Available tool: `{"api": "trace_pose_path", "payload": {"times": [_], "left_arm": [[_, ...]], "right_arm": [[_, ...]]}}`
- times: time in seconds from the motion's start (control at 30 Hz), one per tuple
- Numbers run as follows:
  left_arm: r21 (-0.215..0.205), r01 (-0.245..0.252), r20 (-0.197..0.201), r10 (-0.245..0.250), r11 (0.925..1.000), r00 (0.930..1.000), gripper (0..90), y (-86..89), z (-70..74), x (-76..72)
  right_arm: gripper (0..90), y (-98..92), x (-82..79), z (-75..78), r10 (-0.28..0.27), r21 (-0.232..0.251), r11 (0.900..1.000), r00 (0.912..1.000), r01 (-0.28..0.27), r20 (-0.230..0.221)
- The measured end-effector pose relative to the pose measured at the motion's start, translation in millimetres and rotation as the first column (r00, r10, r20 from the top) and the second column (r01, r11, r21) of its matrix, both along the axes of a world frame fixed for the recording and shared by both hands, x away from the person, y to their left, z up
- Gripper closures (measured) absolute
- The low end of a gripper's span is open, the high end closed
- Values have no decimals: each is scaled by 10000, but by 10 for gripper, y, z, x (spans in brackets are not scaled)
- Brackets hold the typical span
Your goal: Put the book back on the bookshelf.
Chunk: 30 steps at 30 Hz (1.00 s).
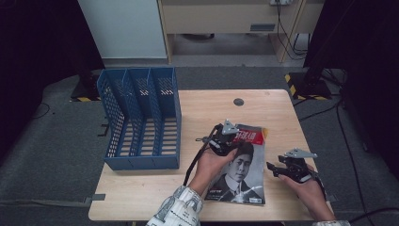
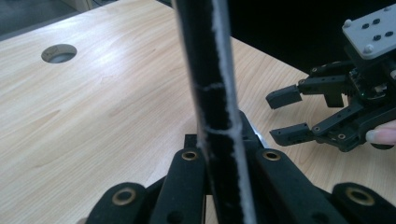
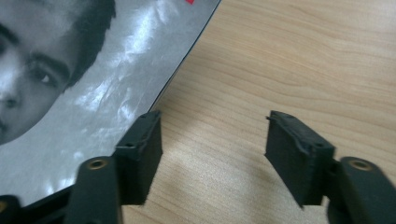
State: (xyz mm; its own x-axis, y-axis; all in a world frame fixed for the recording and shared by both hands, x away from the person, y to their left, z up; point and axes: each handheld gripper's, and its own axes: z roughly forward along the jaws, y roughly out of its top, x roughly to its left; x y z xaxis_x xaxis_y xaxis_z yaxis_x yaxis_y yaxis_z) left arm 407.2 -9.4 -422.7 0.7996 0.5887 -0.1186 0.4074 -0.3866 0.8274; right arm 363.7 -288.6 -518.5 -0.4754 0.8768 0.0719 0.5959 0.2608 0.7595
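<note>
Overhead, in the high view, a magazine (image 1: 242,169) is seen on the table (image 1: 141,188), right of centre, its long axis running from near edge to far, its red title band at the far end. The characters on that band are too small to be read. The left gripper (image 1: 231,141) is clamped on the magazine's far left corner, and the right gripper (image 1: 273,168) is held just beside its right edge. A blue rack (image 1: 141,117) is stood at the left, well apart; bare wood is left beyond the magazine.

Next, in the left gripper view, the magazine's edge (image 2: 215,93) is seen upright, pinched between closed jaws, with the right gripper (image 2: 289,114) open beyond.

Lastly, in the right gripper view, the jaws are spread over bare wood, nothing between them; the left jaw overlaps the magazine's (image 3: 93,93) edge.
</note>
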Motion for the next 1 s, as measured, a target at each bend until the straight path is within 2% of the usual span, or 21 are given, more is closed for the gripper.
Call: {"api": "trace_pose_path", "payload": {"times": [0.13, 0.43, 0.5, 0.53, 0.73, 1.0], "left_arm": [[-65, -51, 43, 52, 10000, 10000, 858, 21, 46, 19], [-205, -146, 176, 150, 9997, 9997, 860, 49, 141, 21], [-227, -132, 228, 137, 9997, 9996, 860, 55, 176, 20], [-262, -125, 260, 132, 9996, 9996, 861, 64, 207, 23], [-465, -159, 277, 172, 9988, 9995, 861, 96, 295, 67], [-523, -215, 283, 230, 9984, 9993, 862, 124, 376, 98]], "right_arm": [[450, 13, -8, 12, 174, 31, 9998, 9998, -174, 134], [497, 24, -18, 13, 407, -67, 9992, 9991, -406, 100], [521, 28, -30, 33, 409, -49, 9992, 9990, -408, 171], [543, 31, -41, 59, 437, 64, 9990, 9984, -439, 359], [597, 26, -67, 115, 554, 69, 9984, 9951, -562, 825], [579, 16, -84, 167, 523, 467, 9973, 9931, -575, 1045]]}}
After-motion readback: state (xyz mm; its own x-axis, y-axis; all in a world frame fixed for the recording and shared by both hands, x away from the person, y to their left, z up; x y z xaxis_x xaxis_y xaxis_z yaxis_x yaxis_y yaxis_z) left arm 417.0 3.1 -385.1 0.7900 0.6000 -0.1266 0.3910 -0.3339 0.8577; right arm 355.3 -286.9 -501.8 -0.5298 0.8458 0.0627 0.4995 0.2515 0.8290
